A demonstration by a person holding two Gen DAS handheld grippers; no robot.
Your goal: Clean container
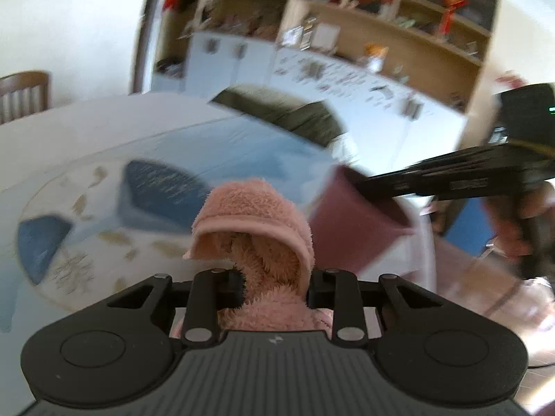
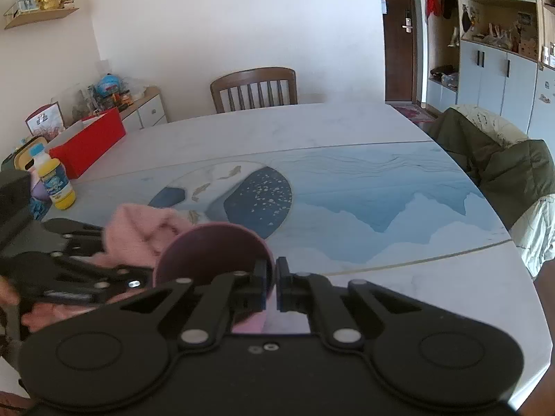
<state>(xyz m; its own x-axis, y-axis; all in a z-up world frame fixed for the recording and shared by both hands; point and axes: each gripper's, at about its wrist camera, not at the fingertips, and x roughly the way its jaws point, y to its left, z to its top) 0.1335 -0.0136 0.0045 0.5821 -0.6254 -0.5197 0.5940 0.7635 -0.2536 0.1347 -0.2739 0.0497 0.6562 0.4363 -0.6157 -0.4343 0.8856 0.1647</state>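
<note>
Mauve round plastic cup (image 2: pixel 211 253) hangs above the blue-and-white patterned table (image 2: pixel 364 187), its rim pinched by the right gripper (image 2: pixel 272 286); just beside the cup, the left gripper (image 1: pixel 274 286) clamps a fluffy pink cloth (image 1: pixel 256 228).

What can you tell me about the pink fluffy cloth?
The pink cloth is soft and fuzzy, like fleece, with a stitched hem along one folded edge. It is bunched up and pinched in the left gripper, held off the table. In the right wrist view it sits just left of the purple cup, whose rim the right gripper grips.
</note>
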